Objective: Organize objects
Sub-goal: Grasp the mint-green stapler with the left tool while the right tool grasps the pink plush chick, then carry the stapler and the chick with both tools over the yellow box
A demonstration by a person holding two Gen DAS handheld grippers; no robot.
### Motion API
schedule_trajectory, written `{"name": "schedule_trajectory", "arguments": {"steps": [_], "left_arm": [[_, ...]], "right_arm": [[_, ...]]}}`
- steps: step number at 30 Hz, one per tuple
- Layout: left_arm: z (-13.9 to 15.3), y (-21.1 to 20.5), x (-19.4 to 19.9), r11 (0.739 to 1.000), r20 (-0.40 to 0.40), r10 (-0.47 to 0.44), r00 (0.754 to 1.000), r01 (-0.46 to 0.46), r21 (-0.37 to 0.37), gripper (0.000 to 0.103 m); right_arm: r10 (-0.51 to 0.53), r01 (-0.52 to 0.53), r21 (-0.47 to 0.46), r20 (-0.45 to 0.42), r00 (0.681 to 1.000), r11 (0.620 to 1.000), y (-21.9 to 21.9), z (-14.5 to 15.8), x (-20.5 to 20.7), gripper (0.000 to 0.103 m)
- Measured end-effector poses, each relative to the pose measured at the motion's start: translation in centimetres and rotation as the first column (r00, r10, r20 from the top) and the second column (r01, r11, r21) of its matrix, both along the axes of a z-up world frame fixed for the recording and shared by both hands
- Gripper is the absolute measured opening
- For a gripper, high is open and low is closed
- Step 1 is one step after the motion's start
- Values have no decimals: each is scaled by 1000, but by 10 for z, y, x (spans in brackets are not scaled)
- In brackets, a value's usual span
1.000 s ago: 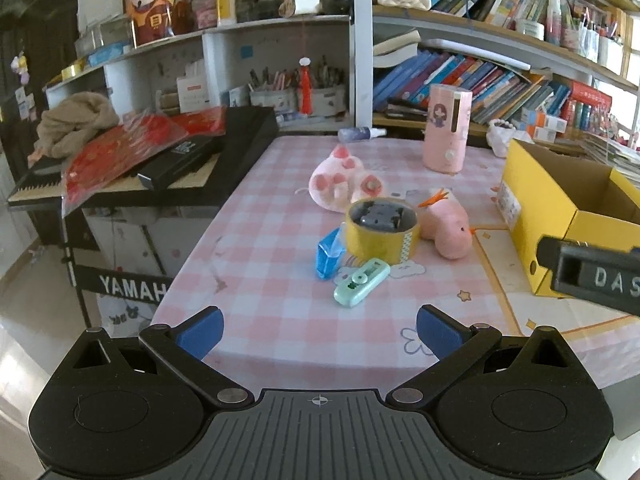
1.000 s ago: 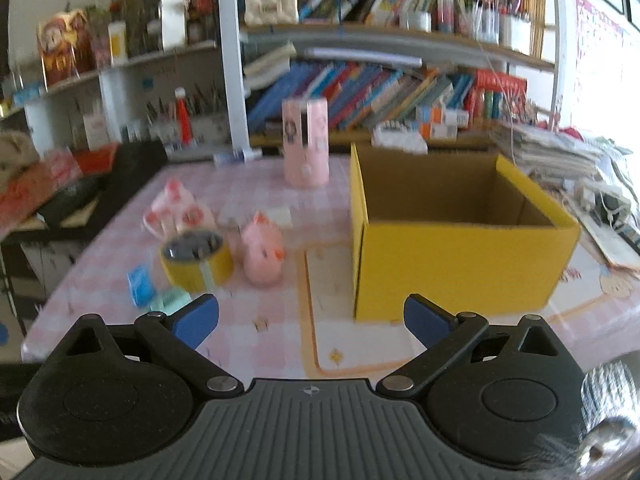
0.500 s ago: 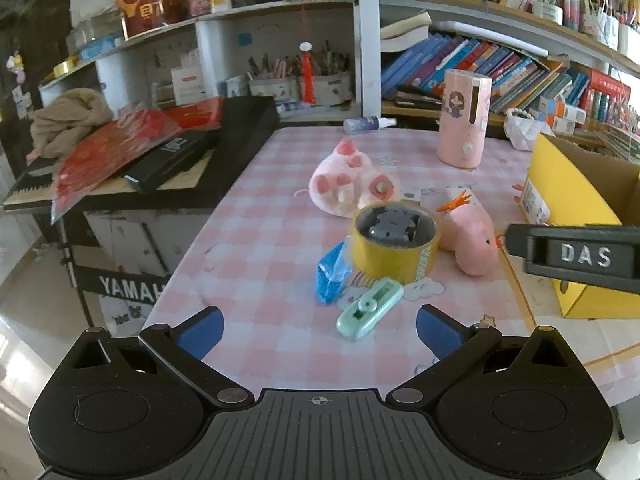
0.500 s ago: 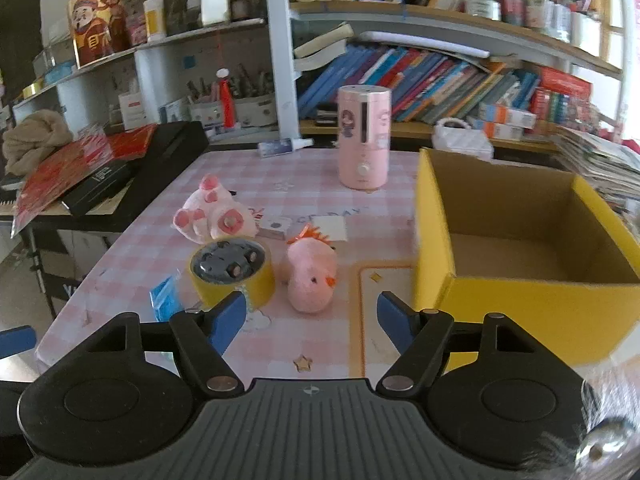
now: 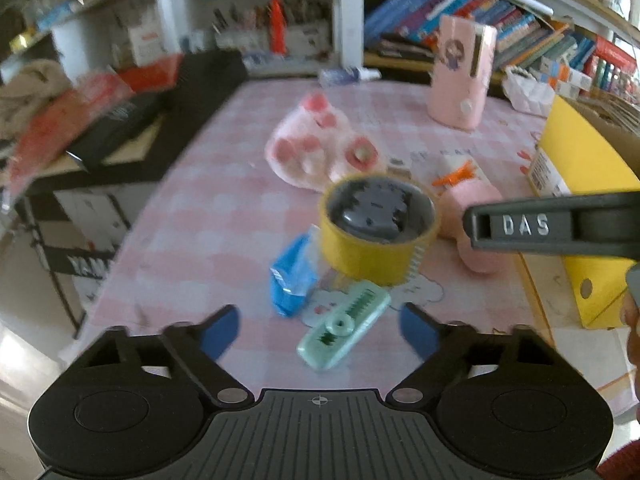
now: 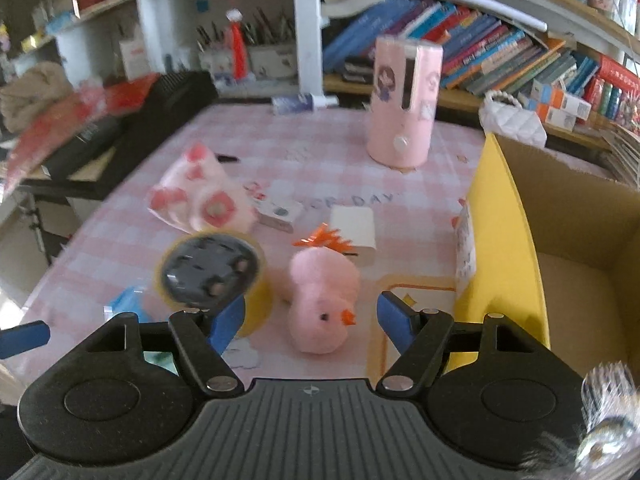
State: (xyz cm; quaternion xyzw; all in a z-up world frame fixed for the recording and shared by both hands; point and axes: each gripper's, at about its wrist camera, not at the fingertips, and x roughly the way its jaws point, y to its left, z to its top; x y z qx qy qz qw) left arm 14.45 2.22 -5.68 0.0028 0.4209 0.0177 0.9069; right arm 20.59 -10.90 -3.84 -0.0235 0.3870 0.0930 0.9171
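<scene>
Pink-check table (image 6: 320,160): 1 tape roll (image 5: 374,236), 1 chick (image 6: 322,300); both grippers (image 5: 320,330) (image 6: 310,318) unclenched, closing.

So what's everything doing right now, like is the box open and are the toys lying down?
Yellow box: open on top, nothing seen inside.
Pink chick toy: lying on the table, untouched.
Yellow tape roll: flat, a dark thing inside its ring.
Mint corrector: lying flat.
Pink canister: upright.
Left gripper: just been closing, nothing gripped.
Right gripper: just been closing, empty.
</scene>
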Motion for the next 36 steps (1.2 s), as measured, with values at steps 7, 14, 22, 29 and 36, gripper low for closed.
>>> {"name": "schedule_trajectory", "arguments": {"steps": [7, 14, 22, 29, 36], "left_arm": [[-13, -11, 19, 998, -53, -62, 997, 62, -11, 53], [-17, -13, 27, 995, -84, -95, 992, 95, -2, 27], [-4, -6, 23, 996, -29, -90, 996, 90, -25, 23], [17, -4, 11, 995, 72, -90, 993, 93, -37, 23], [35, 3, -6, 994, 146, -94, 985, 102, -49, 23]], "right_arm": [[-3, 3, -7, -33, 999, 1000, -6, -11, 23, 71], [-23, 25, 17, -103, 994, 1000, -11, -23, 45, 70], [15, -5, 69, -144, 989, 998, -12, -34, 50, 41], [15, -12, 93, -32, 999, 996, -17, -6, 30, 41], [37, -38, 97, 6, 999, 995, -16, 11, 4, 41]]}}
